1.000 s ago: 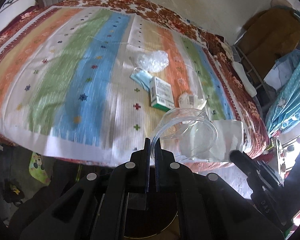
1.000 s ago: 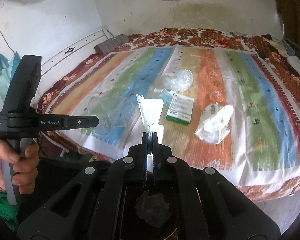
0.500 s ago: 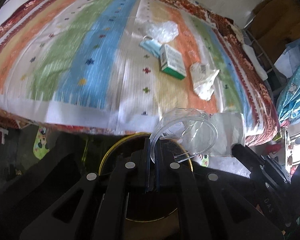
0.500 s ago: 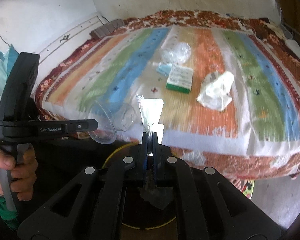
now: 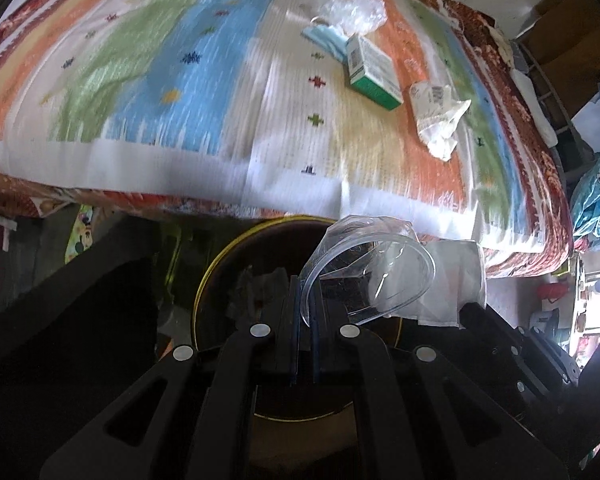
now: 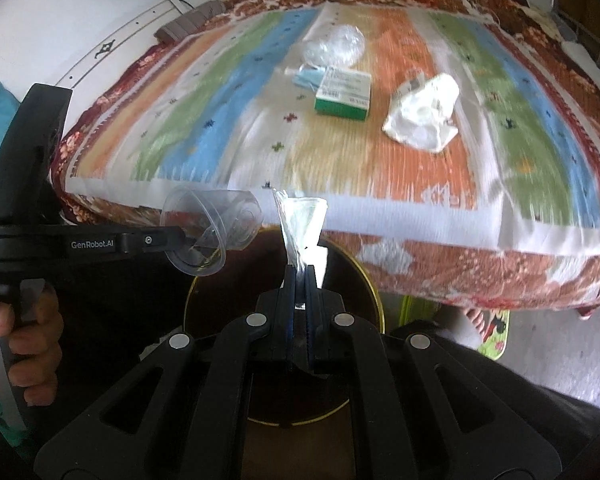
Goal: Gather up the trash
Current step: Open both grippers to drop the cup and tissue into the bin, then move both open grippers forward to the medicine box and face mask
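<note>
My left gripper (image 5: 305, 294) is shut on the rim of a clear plastic cup (image 5: 374, 276), held over a dark round bin (image 5: 220, 272) with a yellow rim. The cup also shows in the right wrist view (image 6: 208, 236). My right gripper (image 6: 299, 280) is shut on a white wrapper (image 6: 302, 224), above the same bin (image 6: 364, 280). On the striped bedspread (image 5: 160, 80) lie a green and white box (image 5: 374, 70), a crumpled white paper (image 5: 438, 114), a blue face mask (image 5: 326, 38) and a clear plastic bag (image 5: 352, 12).
The bin stands on the floor against the bed's front edge. A green slipper (image 6: 494, 330) lies on the floor to the right. A wall (image 6: 80, 8) is behind the bed at left. Clutter and blue cloth (image 5: 596, 196) stand at the far right.
Both grippers have pulled back from the bed and lowered with the cup and the wrapper. The bin has come into view beneath them.
</note>
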Motion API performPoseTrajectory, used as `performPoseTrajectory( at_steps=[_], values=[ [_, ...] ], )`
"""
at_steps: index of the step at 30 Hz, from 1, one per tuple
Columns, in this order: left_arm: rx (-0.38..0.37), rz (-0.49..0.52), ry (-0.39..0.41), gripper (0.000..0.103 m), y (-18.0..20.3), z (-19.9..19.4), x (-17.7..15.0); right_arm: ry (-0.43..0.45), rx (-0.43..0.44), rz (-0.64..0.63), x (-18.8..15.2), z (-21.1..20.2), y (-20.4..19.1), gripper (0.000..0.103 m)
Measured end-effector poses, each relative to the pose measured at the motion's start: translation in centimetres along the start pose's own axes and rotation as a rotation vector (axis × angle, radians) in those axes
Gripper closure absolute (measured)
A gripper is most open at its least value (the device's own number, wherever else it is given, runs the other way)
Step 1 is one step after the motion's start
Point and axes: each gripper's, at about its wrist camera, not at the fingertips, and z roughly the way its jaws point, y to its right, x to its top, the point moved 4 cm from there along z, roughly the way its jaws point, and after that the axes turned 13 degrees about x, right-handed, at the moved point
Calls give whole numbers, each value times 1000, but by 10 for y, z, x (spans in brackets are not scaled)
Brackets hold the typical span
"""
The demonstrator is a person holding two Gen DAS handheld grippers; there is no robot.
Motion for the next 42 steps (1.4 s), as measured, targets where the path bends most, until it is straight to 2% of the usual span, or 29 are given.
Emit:
performPoseTrajectory(
  at_steps=[3,4,5,6,9,14,18,20,23,26,35,39,42],
  values=[
    [5,-1,-34,95,0,7,-3,-31,5,30,-5,6,4,95],
    [4,1,-49,83,1,10,-5,-47,8,38,-6,9,5,84],
    [2,1,-52,73,1,10,-5,-55,15,45,-7,11,6,79],
    [3,-1,-49,71,0,10,-4,-52,17,49,-6,11,6,75],
    [1,-33,-26,68,-6,5,1,-43,31,69,-5,9,9,68],
    [-1,-48,25,50,-10,-6,14,-18,52,91,5,8,12,55],
    [-7,-75,76,42,-15,-17,34,-7,47,83,14,8,13,49],
    [-16,-73,101,35,-13,-24,43,9,30,65,20,6,12,45],
    [-52,-78,134,30,-12,-33,53,29,26,44,32,2,11,40],
    [-40,-107,171,24,-16,-39,62,41,36,33,43,0,11,36],
    [-97,-154,178,6,-19,-44,107,77,11,-27,88,0,11,18],
    [-109,-171,155,6,-18,-38,126,90,-15,-47,107,2,15,9],
    [-125,-159,147,6,-13,-35,138,92,-26,-52,121,7,19,9]
  ],
)
